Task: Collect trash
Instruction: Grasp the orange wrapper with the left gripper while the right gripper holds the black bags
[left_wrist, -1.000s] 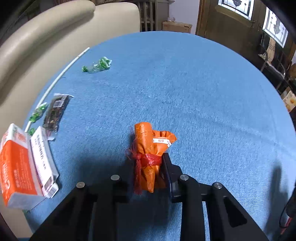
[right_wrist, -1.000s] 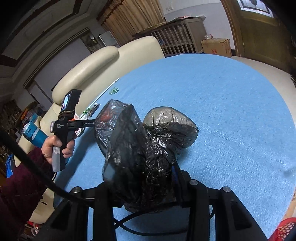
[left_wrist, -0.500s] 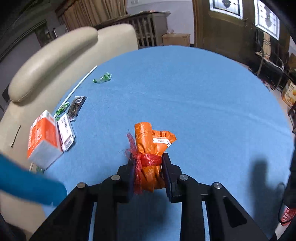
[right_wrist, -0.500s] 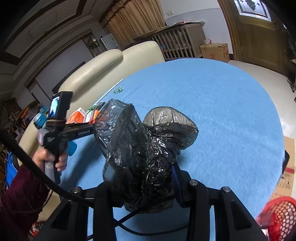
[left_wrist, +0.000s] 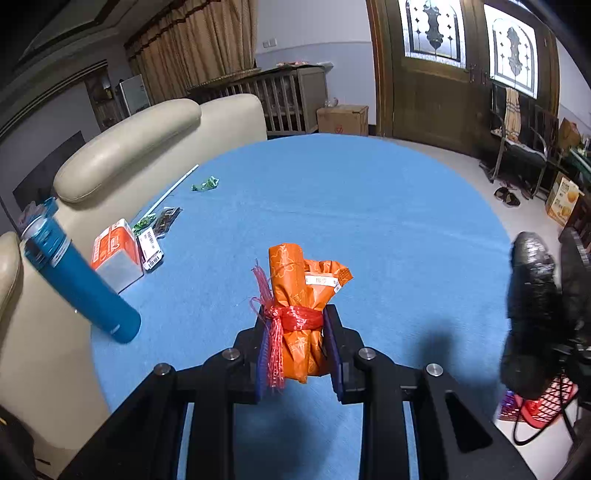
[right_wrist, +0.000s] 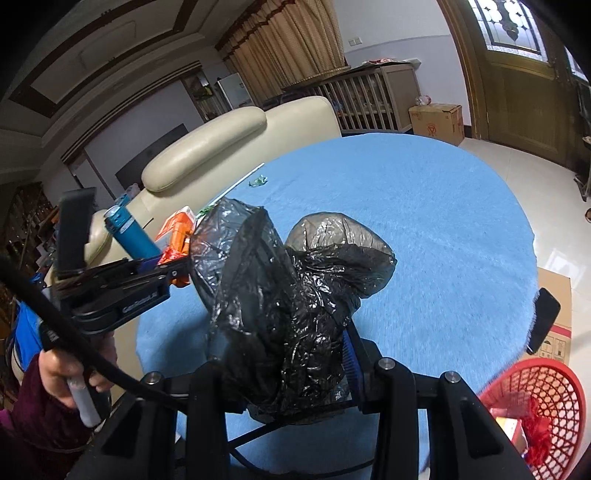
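My left gripper (left_wrist: 297, 345) is shut on an orange wrapper bundle (left_wrist: 299, 295) tied with red mesh, held above the round blue table (left_wrist: 369, 206). My right gripper (right_wrist: 284, 358) is shut on a crumpled black plastic bag (right_wrist: 280, 295), which also shows at the right edge of the left wrist view as the black bag (left_wrist: 532, 306). The left gripper (right_wrist: 177, 271) with its orange bundle shows in the right wrist view, held by a hand (right_wrist: 70, 373) in a dark red sleeve. A red mesh basket (right_wrist: 535, 398) stands on the floor at the lower right, with some trash inside.
At the table's left edge lie an orange-and-white carton (left_wrist: 114, 247), a dark snack packet (left_wrist: 166, 221), green wrappers (left_wrist: 205, 184) and a white stick (left_wrist: 173, 188). A blue bottle (left_wrist: 74, 273) leans by the cream sofa (left_wrist: 129, 155). Cardboard boxes (right_wrist: 554, 317) stand beside the basket.
Both grippers have risen and drawn back from the table with their loads. The blue bottle, the black bag and the red basket have come into view.
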